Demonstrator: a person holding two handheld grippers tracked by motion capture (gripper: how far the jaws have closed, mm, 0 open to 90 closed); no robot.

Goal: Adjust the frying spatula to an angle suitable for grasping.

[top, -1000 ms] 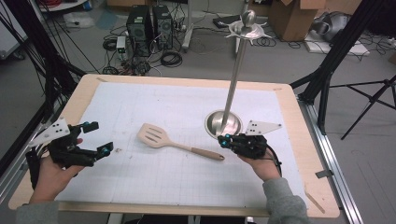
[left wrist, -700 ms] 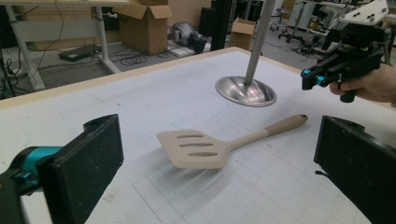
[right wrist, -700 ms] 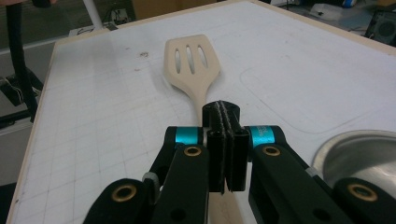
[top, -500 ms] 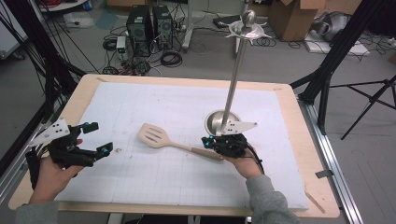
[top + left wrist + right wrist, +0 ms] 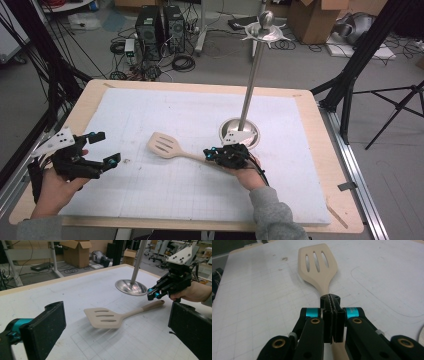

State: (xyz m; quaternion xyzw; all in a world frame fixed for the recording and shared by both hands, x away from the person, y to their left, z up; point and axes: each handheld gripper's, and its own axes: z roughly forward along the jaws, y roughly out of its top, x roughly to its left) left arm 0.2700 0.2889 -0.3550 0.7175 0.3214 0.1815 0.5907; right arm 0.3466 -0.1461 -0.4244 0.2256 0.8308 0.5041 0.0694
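- Pale wood makes up the slotted spatula (image 5: 172, 148), which lies flat on the white gridded surface (image 5: 150, 200), just to the left of the steel stand (image 5: 240, 131) as the high view shows it.
- Its blade points away from the stand's round base; its handle runs back toward that base and ends near it, without touching it.
- The right gripper (image 5: 214, 154) sits over the handle's end, just in front of the stand's base. In the right gripper view its jaws are pressed together with no gap between them (image 5: 332, 315), and the handle passes beneath them, so they hold nothing; whether they touch the handle cannot be told.
- The left gripper (image 5: 107, 149) is well to the left of the stand, beyond the spatula's blade, held above the surface by the person's left hand (image 5: 55, 187).
- Its jaws stand wide apart and hold nothing; in the left gripper view the spatula lies between and beyond them (image 5: 107, 317).
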